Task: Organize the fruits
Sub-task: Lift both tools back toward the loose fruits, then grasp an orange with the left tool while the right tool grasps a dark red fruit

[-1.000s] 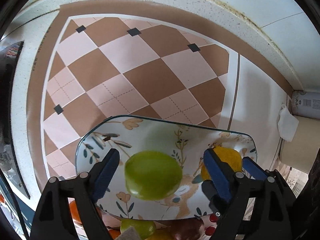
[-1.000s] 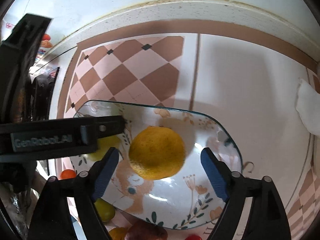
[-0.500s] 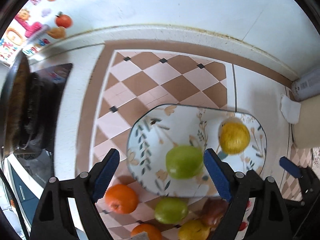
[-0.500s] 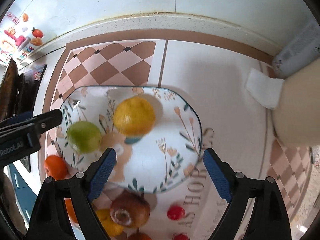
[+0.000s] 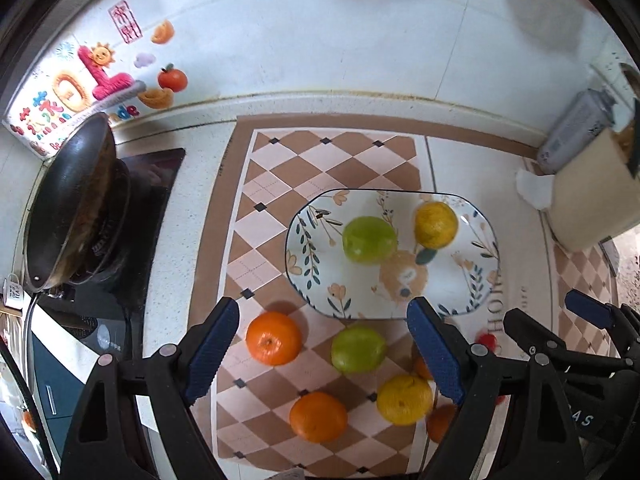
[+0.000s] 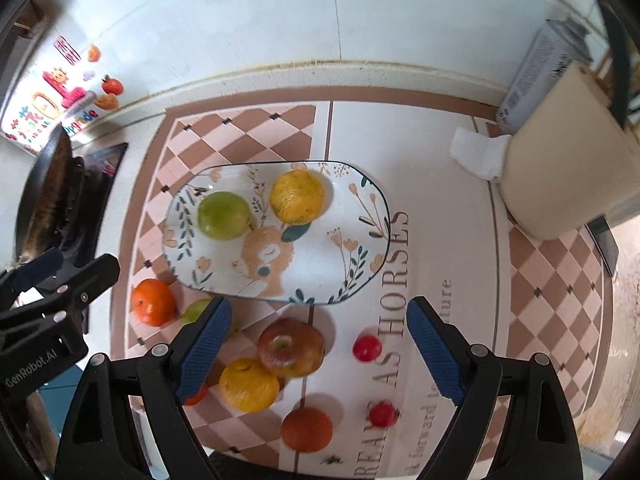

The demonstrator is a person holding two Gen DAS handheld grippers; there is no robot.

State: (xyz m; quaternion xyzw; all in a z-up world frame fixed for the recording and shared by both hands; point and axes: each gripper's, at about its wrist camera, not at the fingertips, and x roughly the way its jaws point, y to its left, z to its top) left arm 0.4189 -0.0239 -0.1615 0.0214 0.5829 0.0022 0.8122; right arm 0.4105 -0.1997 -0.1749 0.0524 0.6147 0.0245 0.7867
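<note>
A floral plate (image 5: pixel 476 280) (image 6: pixel 360 240) holds a green apple (image 5: pixel 369 239) (image 6: pixel 224 216) and a yellow citrus (image 5: pixel 435 225) (image 6: pixel 297 197). On the mat in front of it lie loose fruits: oranges (image 5: pixel 273 337) (image 5: pixel 318 416) (image 6: pixel 153 301) (image 6: pixel 306 429), a green apple (image 5: pixel 358 349), a yellow citrus (image 5: pixel 405 398) (image 6: pixel 249 385), a red apple (image 6: pixel 291 346) and small red fruits (image 6: pixel 367 348) (image 6: pixel 382 415). My left gripper (image 5: pixel 326 356) and right gripper (image 6: pixel 318 352) are both open and empty, raised above the loose fruits.
A black pan (image 5: pixel 72 204) sits on a stove at the left. A beige container (image 6: pixel 560 168), a grey can (image 6: pixel 540 68) and a white tissue (image 6: pixel 478 152) stand at the right by the tiled wall.
Both grippers have pulled back and up from the plate, leaving the green apple and yellow citrus on it. The loose fruits in front of the plate have come into view.
</note>
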